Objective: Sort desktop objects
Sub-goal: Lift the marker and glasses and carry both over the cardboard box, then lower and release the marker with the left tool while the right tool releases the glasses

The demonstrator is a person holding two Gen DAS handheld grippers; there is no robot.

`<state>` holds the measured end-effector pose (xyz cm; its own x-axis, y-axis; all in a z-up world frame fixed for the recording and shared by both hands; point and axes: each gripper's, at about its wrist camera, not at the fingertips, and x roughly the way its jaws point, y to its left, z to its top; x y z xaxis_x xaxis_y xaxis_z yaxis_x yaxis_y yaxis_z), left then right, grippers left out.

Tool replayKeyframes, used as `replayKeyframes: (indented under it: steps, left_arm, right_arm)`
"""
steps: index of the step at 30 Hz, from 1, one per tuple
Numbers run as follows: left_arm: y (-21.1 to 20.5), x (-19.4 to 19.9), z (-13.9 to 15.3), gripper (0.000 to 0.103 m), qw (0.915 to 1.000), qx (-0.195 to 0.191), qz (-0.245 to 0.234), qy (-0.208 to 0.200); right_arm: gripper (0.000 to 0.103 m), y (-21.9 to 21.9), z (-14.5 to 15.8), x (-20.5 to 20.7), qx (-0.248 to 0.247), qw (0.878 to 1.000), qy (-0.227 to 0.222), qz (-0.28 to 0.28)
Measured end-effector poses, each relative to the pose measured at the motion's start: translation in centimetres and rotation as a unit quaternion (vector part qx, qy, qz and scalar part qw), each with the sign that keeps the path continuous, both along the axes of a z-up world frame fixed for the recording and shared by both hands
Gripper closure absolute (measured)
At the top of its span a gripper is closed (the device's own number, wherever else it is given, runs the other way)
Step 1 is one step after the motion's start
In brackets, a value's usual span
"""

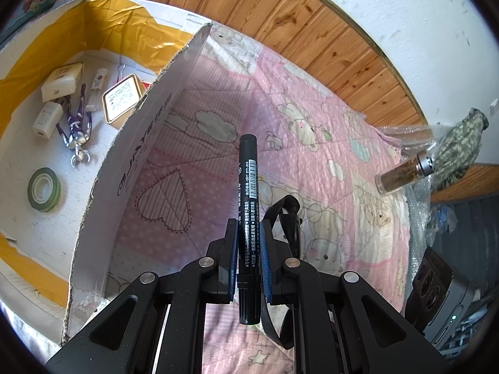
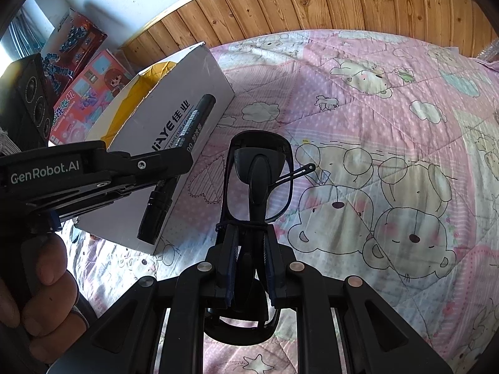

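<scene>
One view alone shows the box's tape roll [image 1: 43, 189].

This is a home bedroom: a pink quilt [image 2: 374, 124] printed with cartoon bears and clouds covers the bed, a wood-panelled headboard [image 2: 343, 3] runs along at twelve o'clock, and boxed toys [image 2: 81, 71] lean against the wall at ten o'clock.
</scene>
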<state>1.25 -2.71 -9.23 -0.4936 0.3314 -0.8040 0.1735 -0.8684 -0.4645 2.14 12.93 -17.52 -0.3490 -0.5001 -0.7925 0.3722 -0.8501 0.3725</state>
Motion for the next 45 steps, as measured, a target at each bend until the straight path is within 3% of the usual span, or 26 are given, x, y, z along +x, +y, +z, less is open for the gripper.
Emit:
replayKeyframes:
  steps: [16,21,27,35,45]
  left_arm:
    - [-1.8,0.6,3.2,0.09,0.9991,-0.003,0.026,0.034]
    - [-3.2,1.1,5.5,0.09,0.9968,-0.027,0.044,0.061]
    - [-5.8,1.2,8.2,0.09,0.9927,-0.051,0.067,0.086]
    - [-9.3,1.2,9.1,0.09,0.9898,-0.068,0.09,0.087]
    - [-13.6,1.0,8.9,0.089,0.9855,-0.104,0.112,0.075]
  right_arm:
    - [0.086,-1.6,4.9,-0.2,-0.033,0.998,0.046,0.016]
    - [0.086,-3.0,6.9,-0.3,-0.039,0.997,0.063,0.028]
    - [0.086,-5.7,10.2,-0.2,-0.047,0.993,0.093,0.053]
    - [0.086,-10.3,12.8,-0.2,-0.04,0.988,0.12,0.09]
    - [0.086,-16.0,12.8,-1.2,-0.014,0.983,0.128,0.131]
